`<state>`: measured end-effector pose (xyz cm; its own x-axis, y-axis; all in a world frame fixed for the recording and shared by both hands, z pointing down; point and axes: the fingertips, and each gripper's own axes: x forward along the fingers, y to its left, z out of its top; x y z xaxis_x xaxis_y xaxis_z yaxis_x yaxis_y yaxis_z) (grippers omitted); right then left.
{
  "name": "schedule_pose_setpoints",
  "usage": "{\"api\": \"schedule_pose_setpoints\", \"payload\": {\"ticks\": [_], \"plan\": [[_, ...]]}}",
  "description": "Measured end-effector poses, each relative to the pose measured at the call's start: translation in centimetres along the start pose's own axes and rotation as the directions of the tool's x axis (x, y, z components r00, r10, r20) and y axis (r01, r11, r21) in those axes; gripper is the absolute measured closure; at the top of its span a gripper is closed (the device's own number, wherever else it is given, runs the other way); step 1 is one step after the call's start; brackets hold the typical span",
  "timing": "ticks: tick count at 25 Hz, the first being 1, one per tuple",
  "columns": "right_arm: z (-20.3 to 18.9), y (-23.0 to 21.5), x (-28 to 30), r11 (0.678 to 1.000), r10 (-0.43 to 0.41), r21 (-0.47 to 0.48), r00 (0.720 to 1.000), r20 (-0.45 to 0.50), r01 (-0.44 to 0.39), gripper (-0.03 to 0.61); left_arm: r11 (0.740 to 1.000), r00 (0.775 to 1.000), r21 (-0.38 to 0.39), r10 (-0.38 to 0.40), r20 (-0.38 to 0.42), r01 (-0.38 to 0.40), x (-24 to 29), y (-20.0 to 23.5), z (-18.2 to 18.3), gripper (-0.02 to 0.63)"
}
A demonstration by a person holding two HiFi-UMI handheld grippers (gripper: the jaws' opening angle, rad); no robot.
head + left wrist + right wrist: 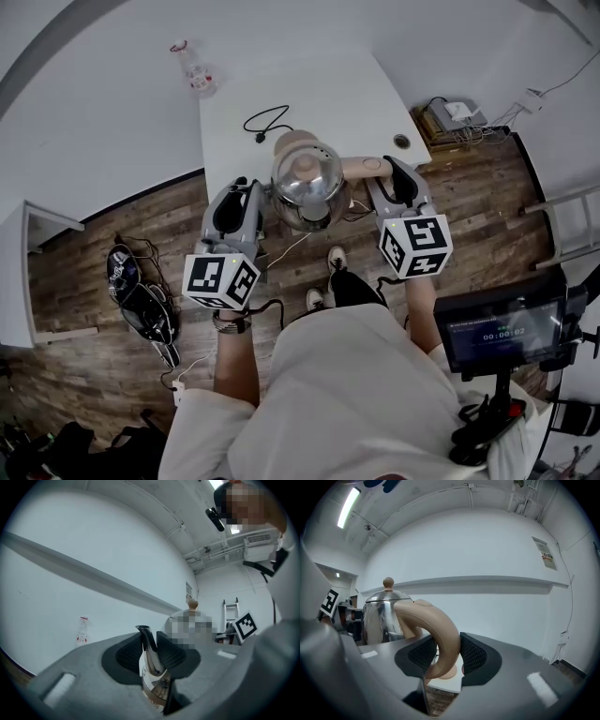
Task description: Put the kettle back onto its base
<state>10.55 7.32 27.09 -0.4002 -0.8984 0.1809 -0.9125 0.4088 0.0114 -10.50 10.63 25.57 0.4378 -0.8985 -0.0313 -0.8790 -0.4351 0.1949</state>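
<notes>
A shiny steel kettle (307,186) with a tan knob and a tan handle (436,625) hangs over the near edge of the white table (356,94), carried between both grippers. My left gripper (258,194) is shut on the kettle's spout (149,646), whose pads press it from both sides. On the other side my right gripper (380,180) is shut on the handle. The round tan base (291,142) lies on the table just beyond the kettle, and its black cord (267,122) curls behind it.
A clear bottle (195,75) with a red label stands past the table's far left corner. The table has a cable hole (402,142) near its right edge. Shoes (141,300) lie on the wood floor at left. A monitor (502,328) is at right.
</notes>
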Motion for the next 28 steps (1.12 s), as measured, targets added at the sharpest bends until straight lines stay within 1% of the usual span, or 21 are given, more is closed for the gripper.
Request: {"api": "schedule_pose_setpoints", "payload": {"ticks": [6, 11, 15, 17, 20, 22, 28], "plan": [[0.1, -0.5, 0.6, 1.0, -0.003, 0.006, 1.0, -0.001, 0.003, 0.423, 1.0, 1.0, -0.003, -0.001, -0.008, 0.001, 0.8, 0.1, 0.0, 0.517], [-0.3, -1.0, 5.4, 1.0, 0.012, 0.01, 1.0, -0.017, -0.012, 0.422, 1.0, 0.999, -0.015, 0.017, -0.027, -0.017, 3.9, 3.5, -0.8, 0.517], [-1.0, -2.0, 8.1, 1.0, 0.028, 0.013, 0.999, -0.027, -0.027, 0.422, 0.999, 0.999, -0.018, 0.032, -0.036, -0.033, 6.2, 4.9, -1.7, 0.517], [-0.6, -2.6, 10.9, 0.999, 0.034, 0.017, 0.998, -0.048, -0.034, 0.422, 0.998, 0.998, -0.032, 0.043, -0.052, -0.045, 8.3, 6.6, -1.6, 0.517], [0.1, -3.7, 17.2, 0.999, 0.047, 0.029, 0.995, -0.092, -0.044, 0.422, 0.996, 0.995, -0.062, 0.057, -0.083, -0.063, 12.9, 10.5, -1.4, 0.517], [-0.1, -4.2, 19.3, 0.998, 0.054, 0.031, 0.994, -0.1, -0.051, 0.422, 0.995, 0.994, -0.066, 0.063, -0.091, -0.069, 14.5, 11.8, -1.8, 0.517], [-2.1, -4.2, 19.1, 0.997, 0.072, 0.023, 0.993, -0.092, -0.07, 0.42, 0.995, 0.992, -0.051, 0.085, -0.093, -0.09, 14.0, 11.6, -3.8, 0.517]]}}
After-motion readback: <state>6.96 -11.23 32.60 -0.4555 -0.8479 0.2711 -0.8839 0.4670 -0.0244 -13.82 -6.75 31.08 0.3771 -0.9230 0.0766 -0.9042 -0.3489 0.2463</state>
